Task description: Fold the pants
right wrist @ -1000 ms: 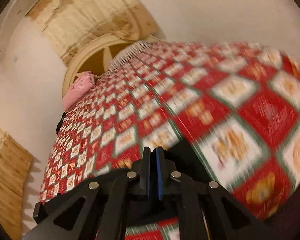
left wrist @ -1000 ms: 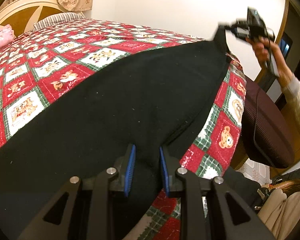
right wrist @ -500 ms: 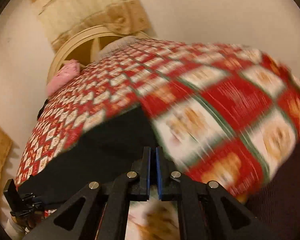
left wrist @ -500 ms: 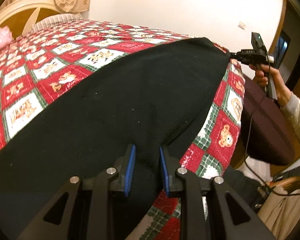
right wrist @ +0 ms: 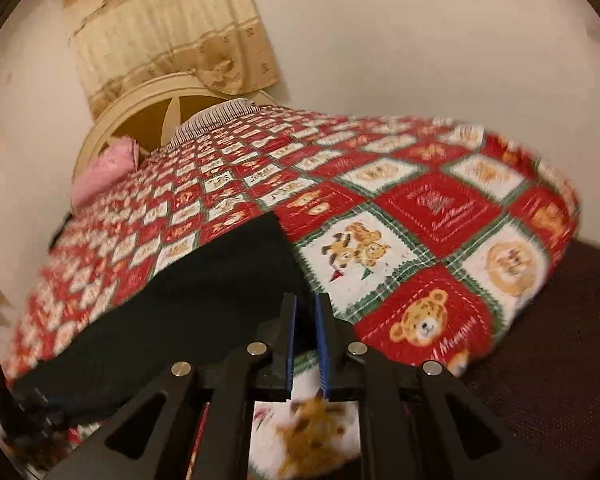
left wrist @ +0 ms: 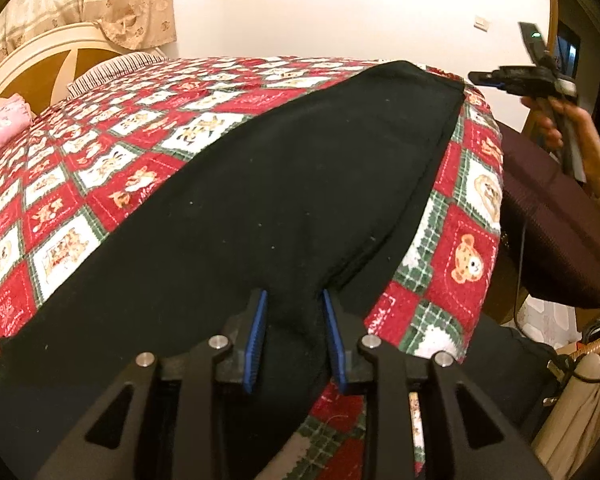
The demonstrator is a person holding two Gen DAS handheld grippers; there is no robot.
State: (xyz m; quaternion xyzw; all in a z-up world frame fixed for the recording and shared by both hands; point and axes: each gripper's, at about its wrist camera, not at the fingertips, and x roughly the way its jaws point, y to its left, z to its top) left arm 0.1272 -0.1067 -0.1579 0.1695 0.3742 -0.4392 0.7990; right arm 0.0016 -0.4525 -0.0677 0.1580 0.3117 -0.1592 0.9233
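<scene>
Black pants (left wrist: 284, 184) lie flat along the near edge of a bed with a red, white and green bear quilt (left wrist: 100, 152). My left gripper (left wrist: 294, 304) is shut on a bunched fold of the pants at their near end. My right gripper (left wrist: 496, 78) shows in the left wrist view at the far right, just off the pants' far corner and apart from it. In the right wrist view my right gripper (right wrist: 305, 312) has its jaws slightly parted with nothing between them, and the pants (right wrist: 188, 292) lie to its left.
A dark brown padded chair (left wrist: 556, 216) stands beside the bed's right edge, also in the right wrist view (right wrist: 548, 340). A cream headboard (right wrist: 148, 108), a striped pillow (left wrist: 112, 66) and a pink pillow (right wrist: 100, 172) are at the far end. A cable (left wrist: 520, 272) hangs by the chair.
My right gripper lowered the pants' far corner onto the bed, opened slightly and let it go, then drew back to the right. My left gripper kept its hold.
</scene>
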